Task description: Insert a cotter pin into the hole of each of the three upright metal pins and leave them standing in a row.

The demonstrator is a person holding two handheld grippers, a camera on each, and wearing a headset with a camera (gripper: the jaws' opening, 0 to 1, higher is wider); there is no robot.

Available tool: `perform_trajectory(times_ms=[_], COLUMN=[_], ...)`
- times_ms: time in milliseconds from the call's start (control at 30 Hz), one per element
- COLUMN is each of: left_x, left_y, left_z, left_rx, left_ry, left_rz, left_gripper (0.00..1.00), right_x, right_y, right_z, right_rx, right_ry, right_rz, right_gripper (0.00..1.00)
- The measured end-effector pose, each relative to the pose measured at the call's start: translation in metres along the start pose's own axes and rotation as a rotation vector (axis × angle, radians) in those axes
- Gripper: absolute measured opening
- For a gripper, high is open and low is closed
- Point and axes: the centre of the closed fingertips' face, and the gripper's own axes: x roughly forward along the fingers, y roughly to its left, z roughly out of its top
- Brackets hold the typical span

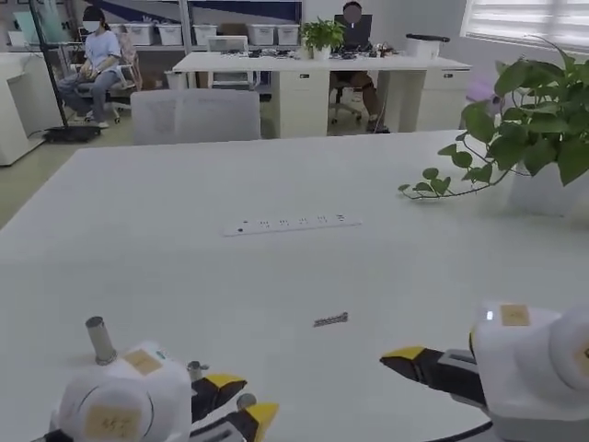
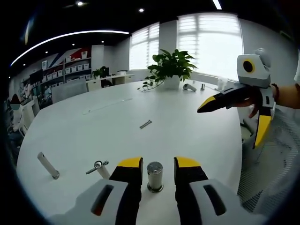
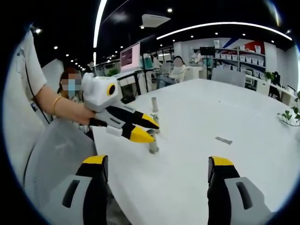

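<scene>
Short grey upright metal pin (image 2: pixel 155 178) on white table (image 2: pixel 197 131), between spread jaws of left hand-held gripper (image 2: pixel 158 162), gaps both sides. Likely stiff, slick, tippy: clamp mid-barrel. Right hand-held gripper (image 3: pixel 158 161) spread, empty.

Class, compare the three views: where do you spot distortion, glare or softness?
Head view: even soft light, the small grey cotter pin looks blurred. Left gripper view: the white table curves under fisheye, the bright window is blown out. Right gripper view: the ceiling light strip bows.
</scene>
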Motion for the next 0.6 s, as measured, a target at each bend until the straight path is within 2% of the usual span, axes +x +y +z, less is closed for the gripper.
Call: perform_trajectory(times_ms=[600], left_x=[-0.023], left_y=[-0.004], left_z=[-0.001], left_rx=[-0.013], left_ry=[-0.01], left_rz=[-0.007], left_gripper=[0.37], right_x=[-0.003], right_y=[-0.021], right_z=[0.015], right_rx=[-0.025], right_ry=[-0.003], right_rz=[-0.037], right_gripper=[0.76])
